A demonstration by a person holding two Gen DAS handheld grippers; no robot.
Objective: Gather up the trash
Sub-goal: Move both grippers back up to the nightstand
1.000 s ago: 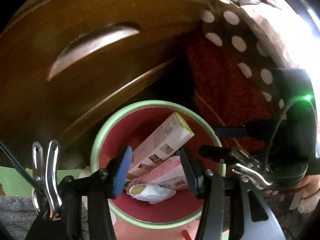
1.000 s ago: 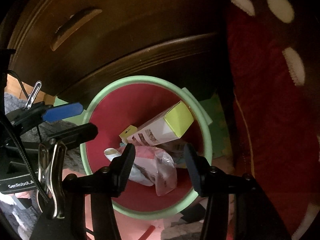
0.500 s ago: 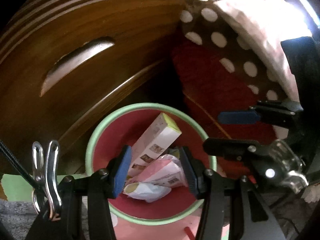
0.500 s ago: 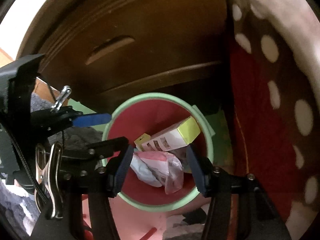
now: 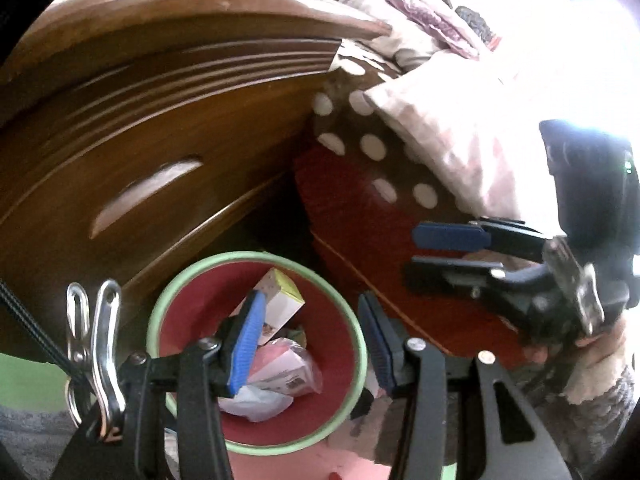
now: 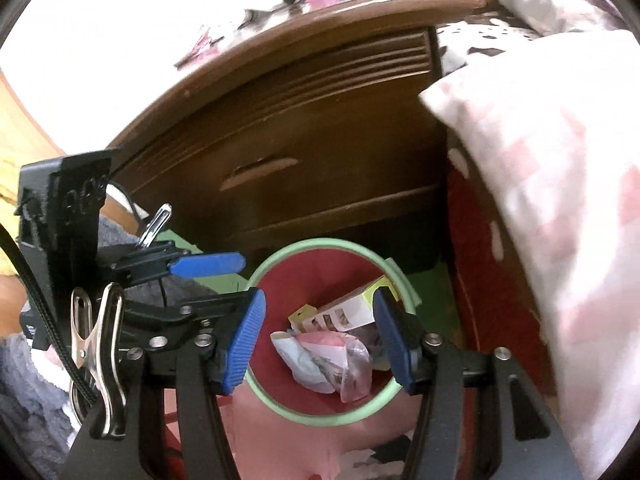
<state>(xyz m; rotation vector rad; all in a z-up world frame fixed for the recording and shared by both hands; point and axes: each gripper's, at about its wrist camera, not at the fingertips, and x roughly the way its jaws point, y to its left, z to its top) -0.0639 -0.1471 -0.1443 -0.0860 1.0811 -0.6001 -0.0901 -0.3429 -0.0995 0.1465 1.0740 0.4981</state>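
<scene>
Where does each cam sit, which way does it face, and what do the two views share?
Left wrist: on the left gripper, looking steeply down into the red bin; shows its own open fingers, plus the right gripper and the hand holding it at right.
Right wrist: on the right gripper, also facing down at the bin; shows its own open fingers and the left gripper at left.
Shared: bin with the yellow-ended carton, wooden drawer front, red bedding.
</scene>
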